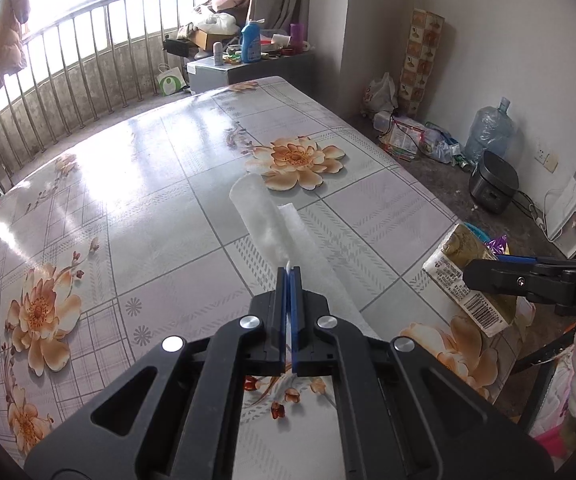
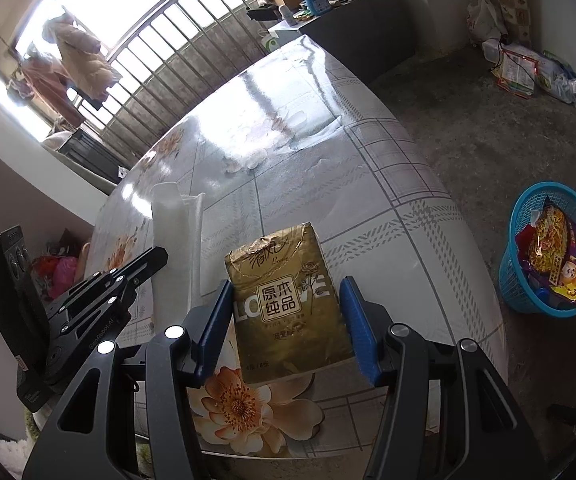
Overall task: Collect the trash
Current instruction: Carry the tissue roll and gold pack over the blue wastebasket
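My left gripper [image 1: 290,270] is shut on the near edge of a white paper towel [image 1: 255,216] that stretches away over the floral table [image 1: 147,184]; the towel also shows in the right wrist view [image 2: 173,240]. My right gripper [image 2: 285,292] is open, its blue pads either side of a gold tissue pack [image 2: 288,304] lying near the table edge, without visibly squeezing it. The pack [image 1: 468,276] and the right gripper [image 1: 488,276] show at the right of the left wrist view. A blue basket [image 2: 516,276] with snack wrappers stands on the floor to the right.
The table edge runs just right of the tissue pack. Beyond it, the floor holds a water bottle [image 1: 488,128], a black rice cooker [image 1: 494,180] and bags by the wall. A cluttered cabinet [image 1: 247,64] and window railing [image 1: 87,64] stand beyond the table.
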The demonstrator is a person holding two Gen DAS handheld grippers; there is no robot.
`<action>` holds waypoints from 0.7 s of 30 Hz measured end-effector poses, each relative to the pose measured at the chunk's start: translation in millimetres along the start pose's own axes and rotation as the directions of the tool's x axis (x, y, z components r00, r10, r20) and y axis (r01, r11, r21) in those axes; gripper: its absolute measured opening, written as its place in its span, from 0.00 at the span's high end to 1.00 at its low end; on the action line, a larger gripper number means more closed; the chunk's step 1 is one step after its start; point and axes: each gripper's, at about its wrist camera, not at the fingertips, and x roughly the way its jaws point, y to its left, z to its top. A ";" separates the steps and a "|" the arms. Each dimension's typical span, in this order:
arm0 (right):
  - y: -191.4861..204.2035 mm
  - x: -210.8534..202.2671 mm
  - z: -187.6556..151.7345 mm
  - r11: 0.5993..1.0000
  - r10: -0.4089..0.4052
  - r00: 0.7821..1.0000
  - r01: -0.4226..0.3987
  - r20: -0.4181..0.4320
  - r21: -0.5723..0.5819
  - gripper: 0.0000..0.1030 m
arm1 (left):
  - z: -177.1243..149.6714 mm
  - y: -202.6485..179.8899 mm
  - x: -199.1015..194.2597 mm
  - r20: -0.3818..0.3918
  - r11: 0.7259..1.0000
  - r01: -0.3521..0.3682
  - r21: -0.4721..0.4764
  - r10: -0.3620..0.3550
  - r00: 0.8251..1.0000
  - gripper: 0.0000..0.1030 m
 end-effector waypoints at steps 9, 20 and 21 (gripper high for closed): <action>10.9 -13.6 2.6 1.000 0.026 0.999 -0.025 0.047 -0.009 0.48 | 5.2 1.5 -36.6 0.075 1.000 -0.011 0.002 0.011 0.997 1.00; 20.9 -38.3 -3.8 0.999 0.039 0.991 -0.040 0.124 0.001 0.48 | 16.2 6.5 -95.6 0.193 0.999 0.041 0.022 -0.044 0.980 1.00; 20.7 -40.4 -4.5 0.999 0.040 0.990 -0.041 0.132 0.004 0.48 | 18.5 6.1 -99.2 0.201 0.999 0.044 0.025 -0.049 0.978 1.00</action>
